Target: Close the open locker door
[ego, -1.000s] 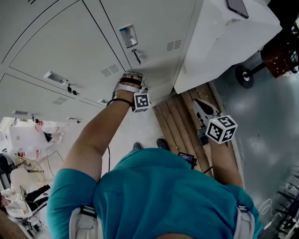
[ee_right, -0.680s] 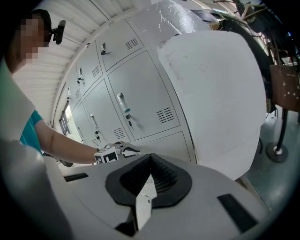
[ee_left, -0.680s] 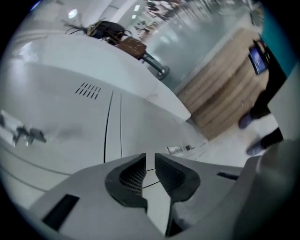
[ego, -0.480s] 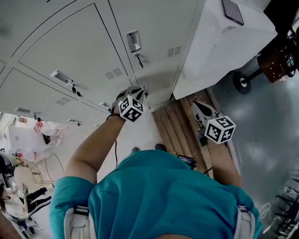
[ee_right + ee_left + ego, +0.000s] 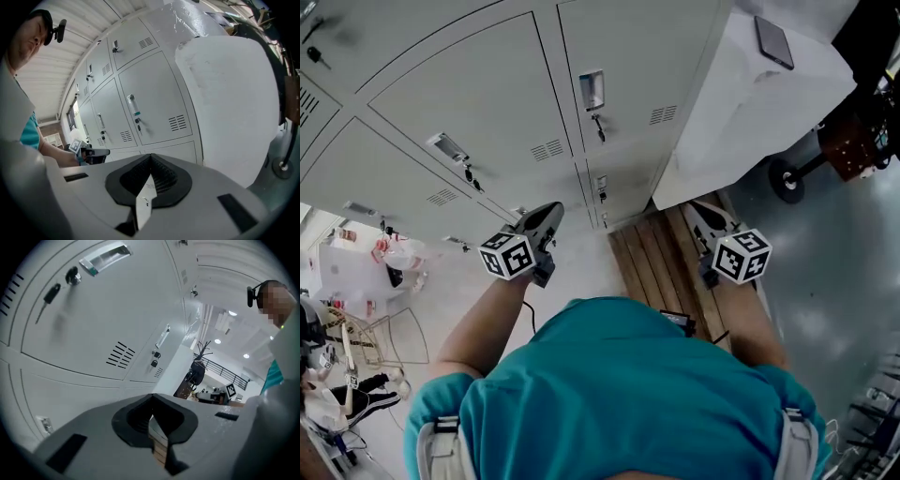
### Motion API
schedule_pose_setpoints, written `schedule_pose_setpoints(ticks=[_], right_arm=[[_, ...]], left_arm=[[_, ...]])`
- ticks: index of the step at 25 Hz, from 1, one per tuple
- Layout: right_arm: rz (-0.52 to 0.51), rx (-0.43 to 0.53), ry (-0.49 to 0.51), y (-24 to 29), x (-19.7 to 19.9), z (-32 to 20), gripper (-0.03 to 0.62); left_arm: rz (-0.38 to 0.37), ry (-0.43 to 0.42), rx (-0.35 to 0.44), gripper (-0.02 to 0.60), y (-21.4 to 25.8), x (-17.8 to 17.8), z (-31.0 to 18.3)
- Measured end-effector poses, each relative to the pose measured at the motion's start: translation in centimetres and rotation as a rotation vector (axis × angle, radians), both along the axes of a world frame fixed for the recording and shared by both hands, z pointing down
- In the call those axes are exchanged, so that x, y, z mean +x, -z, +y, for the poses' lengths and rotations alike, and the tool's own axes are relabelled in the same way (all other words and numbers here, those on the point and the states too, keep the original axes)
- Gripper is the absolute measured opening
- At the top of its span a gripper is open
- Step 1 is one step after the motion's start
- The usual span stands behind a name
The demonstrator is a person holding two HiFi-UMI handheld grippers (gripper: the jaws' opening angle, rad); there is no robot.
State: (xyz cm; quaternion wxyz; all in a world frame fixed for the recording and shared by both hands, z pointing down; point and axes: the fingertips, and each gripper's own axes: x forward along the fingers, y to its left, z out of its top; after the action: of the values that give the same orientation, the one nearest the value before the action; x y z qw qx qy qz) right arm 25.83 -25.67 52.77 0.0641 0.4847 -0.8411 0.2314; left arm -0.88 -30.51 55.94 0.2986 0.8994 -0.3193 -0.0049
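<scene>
Left claw (image 5: 550,214) just closed, empty, right claw (image 5: 701,216) closed, empty, locker doors (image 5: 487,103) cut off at top edge.

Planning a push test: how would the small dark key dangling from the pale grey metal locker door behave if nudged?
The small dark key hangs free against the pale grey metal locker door, so it would probably swing. It looks thin and light, likely slipping aside when pushed. The door looks flat and stiff.

No legible text, brand or number in any view. Left marker cube (image 5: 507,255) and right marker cube (image 5: 741,256) carry only black-and-white square patterns. Card holder (image 5: 592,90) above the locker key (image 5: 600,126): print too small to read.
</scene>
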Motion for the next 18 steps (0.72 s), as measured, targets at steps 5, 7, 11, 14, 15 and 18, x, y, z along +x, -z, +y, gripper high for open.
schedule_pose_setpoints(ticks=[5, 7, 11, 14, 15, 18], right_arm=[[0.029, 0.003, 0.029, 0.4, -1.3, -0.3, 0.002], [0.034, 0.003, 0.035, 0.5, -1.6, -0.1, 0.002], [0.037, 0.008, 0.041, 0.8, -2.1, 0.0, 0.002], [0.038, 0.012, 0.046, 0.8, -2.2, 0.1, 0.002], [0.038, 0.012, 0.045, 0.8, -2.1, 0.1, 0.002], [0.036, 0.01, 0.043, 0.7, -1.9, 0.3, 0.002]], left_arm=[[0.021, 0.0, 0.044, 0.005, 1.4, -1.3, 2.3], [-0.022, -0.021, 0.068, 0.003, 1.6, -1.3, 2.9], [-0.027, -0.01, 0.078, 0.003, 2.1, -1.8, 2.9], [-0.027, 0.002, 0.103, 0.003, 2.6, -1.9, 3.2], [-0.022, 0.004, 0.108, 0.003, 2.8, -1.8, 3.3], [0.0, 0.009, 0.103, 0.003, 3.0, -1.8, 3.7]])
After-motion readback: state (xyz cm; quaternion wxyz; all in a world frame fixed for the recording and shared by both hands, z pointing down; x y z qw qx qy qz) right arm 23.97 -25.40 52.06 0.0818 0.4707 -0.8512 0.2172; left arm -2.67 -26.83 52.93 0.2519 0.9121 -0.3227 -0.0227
